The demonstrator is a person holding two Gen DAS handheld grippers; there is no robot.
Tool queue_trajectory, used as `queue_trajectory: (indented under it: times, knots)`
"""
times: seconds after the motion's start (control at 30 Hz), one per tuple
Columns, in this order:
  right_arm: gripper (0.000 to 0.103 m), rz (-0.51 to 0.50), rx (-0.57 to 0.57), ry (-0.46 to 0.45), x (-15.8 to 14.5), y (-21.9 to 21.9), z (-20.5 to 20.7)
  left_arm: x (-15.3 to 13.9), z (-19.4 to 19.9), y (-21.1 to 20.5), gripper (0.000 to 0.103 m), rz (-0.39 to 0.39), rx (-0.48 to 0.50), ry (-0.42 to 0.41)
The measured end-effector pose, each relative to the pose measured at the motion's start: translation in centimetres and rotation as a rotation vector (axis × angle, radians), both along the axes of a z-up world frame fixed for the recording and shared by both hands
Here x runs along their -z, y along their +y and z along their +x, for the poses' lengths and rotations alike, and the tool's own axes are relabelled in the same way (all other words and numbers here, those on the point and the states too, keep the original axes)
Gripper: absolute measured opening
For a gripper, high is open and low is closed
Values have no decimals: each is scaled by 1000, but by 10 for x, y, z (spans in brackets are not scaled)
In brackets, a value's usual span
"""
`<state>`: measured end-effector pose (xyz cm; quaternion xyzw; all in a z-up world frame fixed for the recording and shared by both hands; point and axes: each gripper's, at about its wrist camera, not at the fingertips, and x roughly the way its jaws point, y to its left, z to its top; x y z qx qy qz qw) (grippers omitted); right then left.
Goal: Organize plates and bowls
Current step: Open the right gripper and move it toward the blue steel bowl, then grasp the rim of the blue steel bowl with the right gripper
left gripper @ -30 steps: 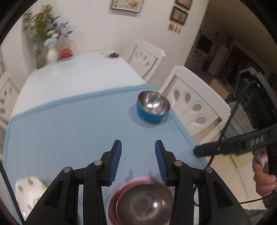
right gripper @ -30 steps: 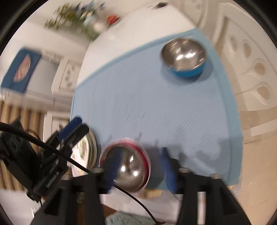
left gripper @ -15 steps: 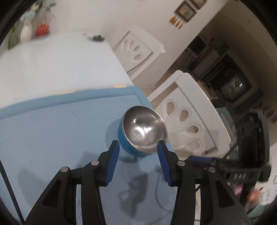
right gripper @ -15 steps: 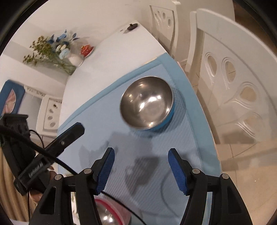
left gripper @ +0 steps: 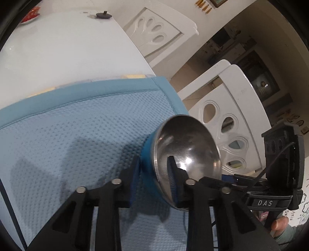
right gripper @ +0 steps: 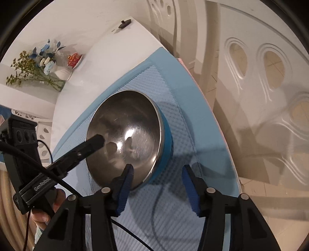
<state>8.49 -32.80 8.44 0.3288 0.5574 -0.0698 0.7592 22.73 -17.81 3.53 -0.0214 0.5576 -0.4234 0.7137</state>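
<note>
A steel bowl with a blue outside (left gripper: pixel 185 150) (right gripper: pixel 125 135) sits tilted near the right edge of the light blue mat (left gripper: pixel 77 135). My left gripper (left gripper: pixel 153 164) is shut on the bowl's near wall, one finger inside and one outside. In the right wrist view its inner finger (right gripper: pixel 94 142) reaches over the bowl's left rim. My right gripper (right gripper: pixel 157 170) is closing. Its left finger sits over the bowl's near rim and its right finger stands outside on the mat. Neither pad presses on the wall.
The mat covers the near end of a white table (left gripper: pixel 58 48). Two white chairs (left gripper: pixel 231 115) (right gripper: pixel 260 77) stand close along the table's right edge. A flower vase (right gripper: pixel 38 65), a red dish (right gripper: pixel 74 58) and a small dark lid (left gripper: pixel 103 15) are at the far end.
Both grippers have come down and forward to the blue bowl. The left one has shut on its wall and the bowl now tilts. The red-rimmed bowl has dropped out of view.
</note>
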Motion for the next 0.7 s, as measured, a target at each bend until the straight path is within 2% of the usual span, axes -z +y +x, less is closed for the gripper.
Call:
queue_trajectory:
  times: [0.13,0.37,0.7]
  knots:
    - [40,12,-32,0,9,5,6,3,-1,4,19,-14,5,8]
    - [38,-29,-23,15,12,9,7,-2,-5,3,19,-4,1,-12]
    - [39,-48,-43,-53,-42,23,-8,-58,-30,22,19,-41,-40,-90]
